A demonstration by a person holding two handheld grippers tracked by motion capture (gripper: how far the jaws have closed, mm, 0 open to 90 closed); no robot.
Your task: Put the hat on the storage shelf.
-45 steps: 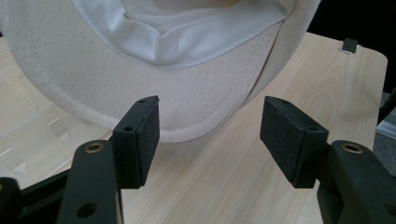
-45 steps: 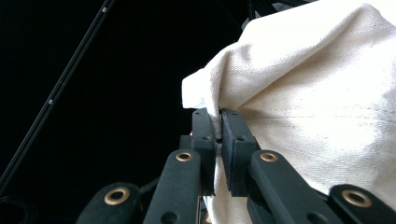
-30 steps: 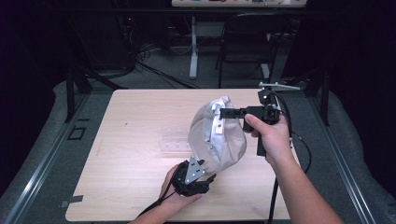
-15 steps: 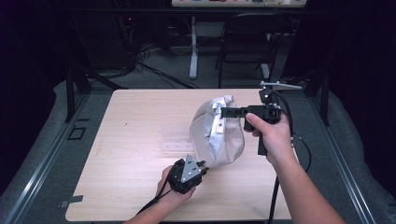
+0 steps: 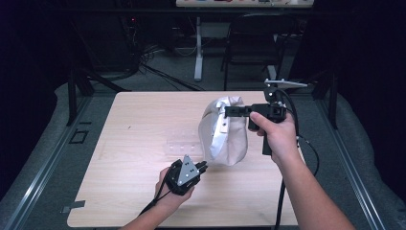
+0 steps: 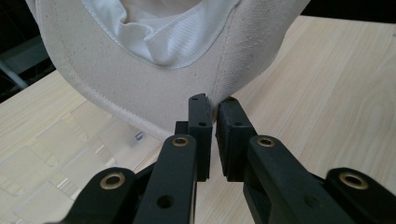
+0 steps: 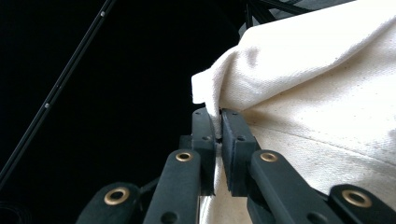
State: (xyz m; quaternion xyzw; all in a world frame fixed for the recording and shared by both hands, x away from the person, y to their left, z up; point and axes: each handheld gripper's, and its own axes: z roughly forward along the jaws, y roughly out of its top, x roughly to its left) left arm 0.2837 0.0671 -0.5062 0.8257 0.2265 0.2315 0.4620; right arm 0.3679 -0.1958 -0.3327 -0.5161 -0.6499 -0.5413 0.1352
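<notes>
While the bag (image 5: 225, 132) hangs between both tools above the table (image 5: 143, 124) | left gripper (image 6: 212, 116): jaws nearly closed, pinching bag's bottom seam | right gripper (image 7: 218, 128): jaws clamped on bag's top edge | step: judged mid-spread, bag held aloft | next: likely lower it flat, both grips kept firm.

The floppy cream cloth bag (image 6: 154, 79) looks rough and woven, with a smoother white lining. Under it, the pale wooden table (image 5: 143, 120) is smooth and matt. The black plastic left gripper (image 6: 211, 112) looks dull.
</notes>
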